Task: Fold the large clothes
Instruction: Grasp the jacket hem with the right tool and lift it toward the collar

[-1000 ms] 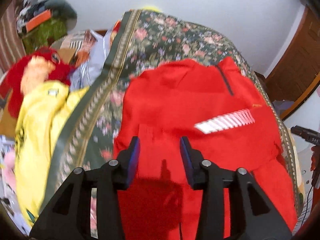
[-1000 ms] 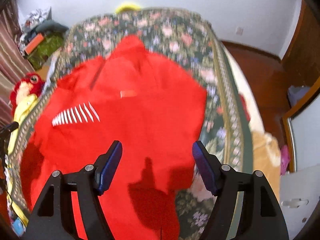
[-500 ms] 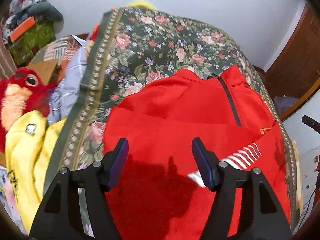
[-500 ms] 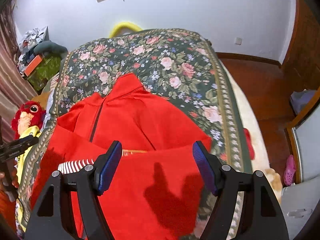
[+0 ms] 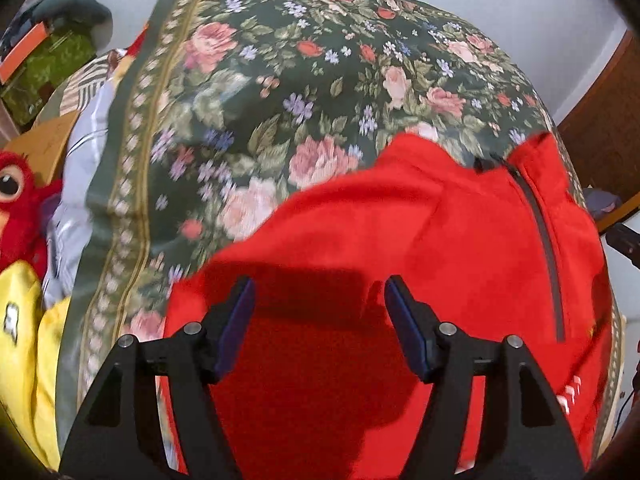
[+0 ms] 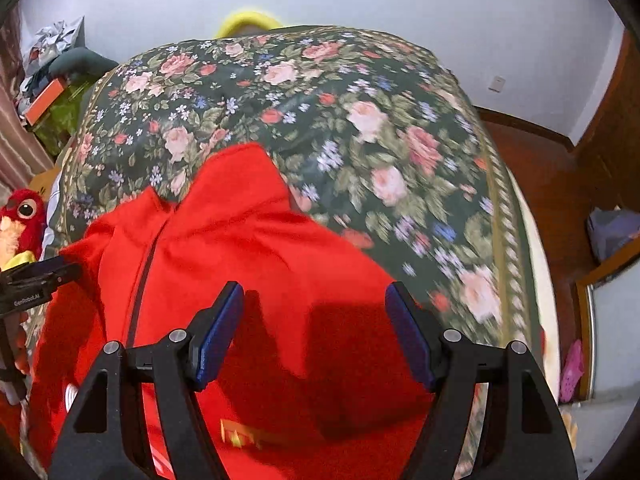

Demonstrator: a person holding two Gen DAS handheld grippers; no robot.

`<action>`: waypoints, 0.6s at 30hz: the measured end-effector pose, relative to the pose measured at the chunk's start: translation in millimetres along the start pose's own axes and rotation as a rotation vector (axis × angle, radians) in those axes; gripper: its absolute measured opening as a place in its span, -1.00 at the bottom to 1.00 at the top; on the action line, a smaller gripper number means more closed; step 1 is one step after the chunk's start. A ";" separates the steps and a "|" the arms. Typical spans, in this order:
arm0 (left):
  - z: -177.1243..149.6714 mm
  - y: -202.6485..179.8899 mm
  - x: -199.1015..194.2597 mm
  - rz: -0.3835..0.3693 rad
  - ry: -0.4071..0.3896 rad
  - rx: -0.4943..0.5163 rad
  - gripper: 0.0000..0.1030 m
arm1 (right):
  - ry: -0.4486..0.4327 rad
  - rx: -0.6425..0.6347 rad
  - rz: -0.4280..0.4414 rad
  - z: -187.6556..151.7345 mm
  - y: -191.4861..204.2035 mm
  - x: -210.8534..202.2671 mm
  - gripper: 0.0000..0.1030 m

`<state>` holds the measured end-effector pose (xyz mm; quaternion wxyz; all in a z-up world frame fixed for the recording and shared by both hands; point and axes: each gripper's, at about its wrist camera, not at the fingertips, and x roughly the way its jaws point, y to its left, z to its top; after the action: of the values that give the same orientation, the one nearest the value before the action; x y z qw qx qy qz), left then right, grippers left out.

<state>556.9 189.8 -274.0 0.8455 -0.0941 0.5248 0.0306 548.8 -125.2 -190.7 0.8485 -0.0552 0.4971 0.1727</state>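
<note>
Red jacket (image 5: 420, 248) spread flat on the floral bed (image 5: 280, 92), collar toward the far end, dark zip (image 5: 540, 240) running down the chest. Left gripper (image 5: 318, 300) hovering over the near part of the jacket, wide open, gripping nothing. Right gripper (image 6: 314, 308) likewise above the red cloth, wide open, empty. Red plush toy (image 6: 22, 220) off the bed's left edge, beside something yellow (image 5: 20, 344)
</note>
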 end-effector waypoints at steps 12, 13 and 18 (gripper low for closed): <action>34.3 2.4 46.9 -0.111 0.029 -0.082 0.72 | 0.027 0.138 0.164 13.1 -11.4 55.8 0.43; 33.1 3.5 47.7 -0.128 0.017 -0.093 0.72 | 0.031 0.131 0.169 14.2 -11.5 56.3 0.43; 27.8 -4.0 40.1 -0.145 -0.048 -0.073 0.20 | 0.044 0.095 0.214 15.8 -6.3 51.7 -0.02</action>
<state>599.9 189.3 -297.3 0.8539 -0.1619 0.4946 -0.0096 587.1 -114.6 -227.9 0.8157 0.0347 0.5265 0.2371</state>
